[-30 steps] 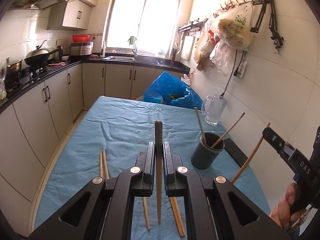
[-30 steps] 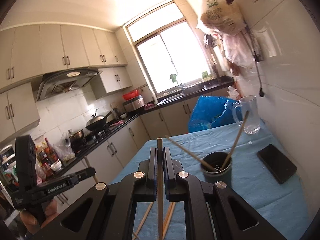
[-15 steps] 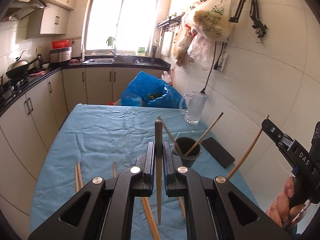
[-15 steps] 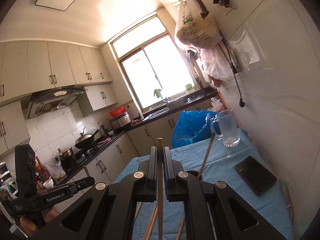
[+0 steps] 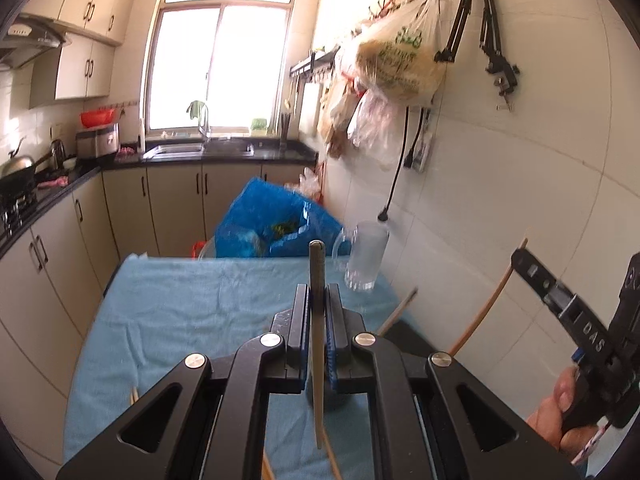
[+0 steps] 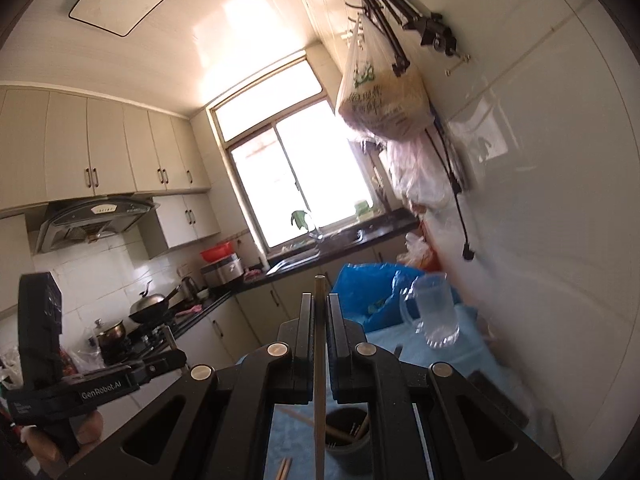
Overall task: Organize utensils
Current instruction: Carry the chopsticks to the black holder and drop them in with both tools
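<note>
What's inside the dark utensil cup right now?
Wooden chopsticks lean inside the dark cylindrical cup; its bottom is hidden by the right gripper and shadow.

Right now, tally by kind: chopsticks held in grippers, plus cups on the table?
Held chopsticks: 2, a grey-tipped chopstick in left gripper, a light wooden chopstick in right gripper
Dark cylindrical holder cup: 1
Clear glass mug: 1
Total: 4

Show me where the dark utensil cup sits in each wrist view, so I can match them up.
Left wrist view: the dark utensil cup is low at centre, mostly hidden behind the closed jaws and the chopstick they hold.
Right wrist view: the cup is at bottom centre, just right of the held chopstick, its open mouth showing chopsticks inside.
Shared landmark: the glass mug on the blue tablecloth near the white wall.
</note>
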